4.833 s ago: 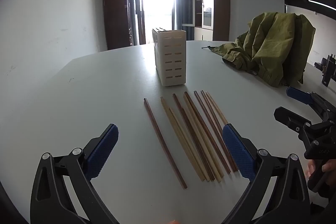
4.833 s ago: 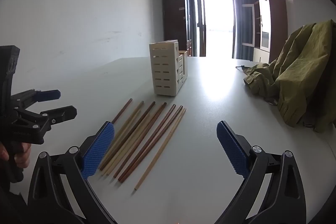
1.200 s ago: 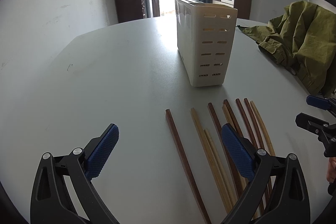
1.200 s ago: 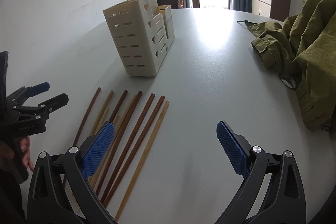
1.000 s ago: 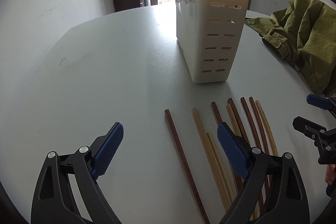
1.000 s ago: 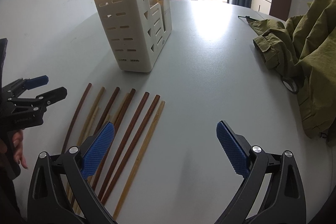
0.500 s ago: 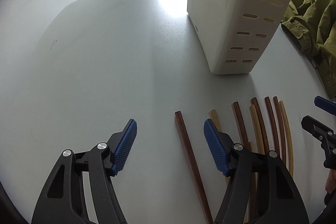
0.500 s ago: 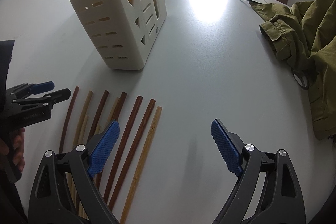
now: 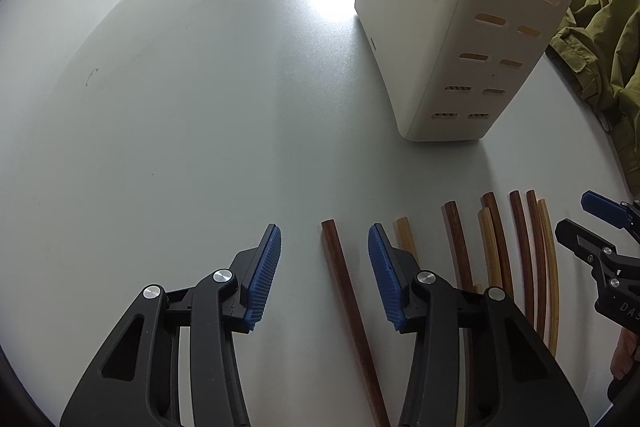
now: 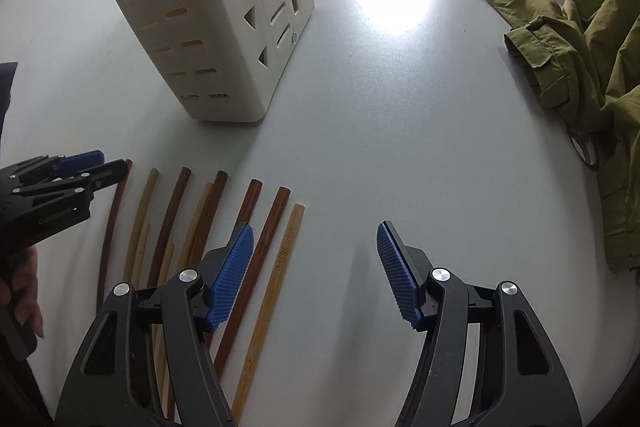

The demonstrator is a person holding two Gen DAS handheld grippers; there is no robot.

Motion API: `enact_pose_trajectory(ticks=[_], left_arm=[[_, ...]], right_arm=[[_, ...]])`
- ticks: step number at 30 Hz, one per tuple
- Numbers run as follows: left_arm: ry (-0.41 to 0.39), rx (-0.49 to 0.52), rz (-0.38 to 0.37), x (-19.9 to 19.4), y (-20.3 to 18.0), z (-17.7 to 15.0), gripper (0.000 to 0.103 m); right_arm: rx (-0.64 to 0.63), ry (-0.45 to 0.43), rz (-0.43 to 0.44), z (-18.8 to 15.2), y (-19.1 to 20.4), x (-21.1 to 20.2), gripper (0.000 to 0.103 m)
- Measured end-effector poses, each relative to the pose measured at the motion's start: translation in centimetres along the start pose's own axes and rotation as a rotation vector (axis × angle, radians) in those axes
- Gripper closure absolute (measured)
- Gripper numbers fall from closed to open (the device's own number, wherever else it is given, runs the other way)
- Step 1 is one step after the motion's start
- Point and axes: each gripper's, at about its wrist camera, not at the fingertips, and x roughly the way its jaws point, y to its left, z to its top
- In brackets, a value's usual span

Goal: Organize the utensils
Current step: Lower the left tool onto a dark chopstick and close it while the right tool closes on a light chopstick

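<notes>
Several wooden chopsticks, dark brown and light tan, lie side by side on the white table (image 9: 180, 107). The leftmost dark brown chopstick (image 9: 348, 303) lies between the pads of my left gripper (image 9: 324, 267), which is open and straddles its far end without touching. The same chopstick shows in the right wrist view (image 10: 110, 227). A cream slotted utensil holder (image 9: 460, 27) stands upright beyond the chopsticks, also in the right wrist view (image 10: 208, 27). My right gripper (image 10: 314, 267) is open and empty, with the rightmost tan chopstick (image 10: 272, 291) just inside its left pad.
An olive green jacket (image 10: 592, 87) lies heaped at the table's right side, also in the left wrist view (image 9: 600, 67). A wall runs along the left. Bare table surface (image 10: 400, 107) spreads between holder and jacket.
Both grippers have moved forward and down toward the chopsticks. The left gripper's jaws have narrowed around the leftmost dark chopstick; the right gripper's jaws have narrowed a little.
</notes>
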Motion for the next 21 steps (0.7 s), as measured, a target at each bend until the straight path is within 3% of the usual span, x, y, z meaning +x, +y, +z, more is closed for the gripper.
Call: enact_pose_trajectory(ticks=[3,12,19,21], left_arm=[[0.003,-0.003,0.013,0.1,0.0,-0.1,0.067],[0.03,0.01,0.018,0.7,-0.6,0.3,0.073],[0.042,-0.016,-0.002,1.6,-0.9,0.7,0.08],[0.041,-0.011,0.002,1.6,-1.1,0.7,0.091]], right_arm=[[0.01,0.003,-0.017,-0.2,-0.2,0.3,0.043],[0.0,0.033,-0.021,-0.1,0.0,1.3,0.047],[-0.043,0.04,-0.08,0.3,0.3,1.8,0.058],[-0.053,0.037,-0.081,0.4,0.4,1.8,0.064]])
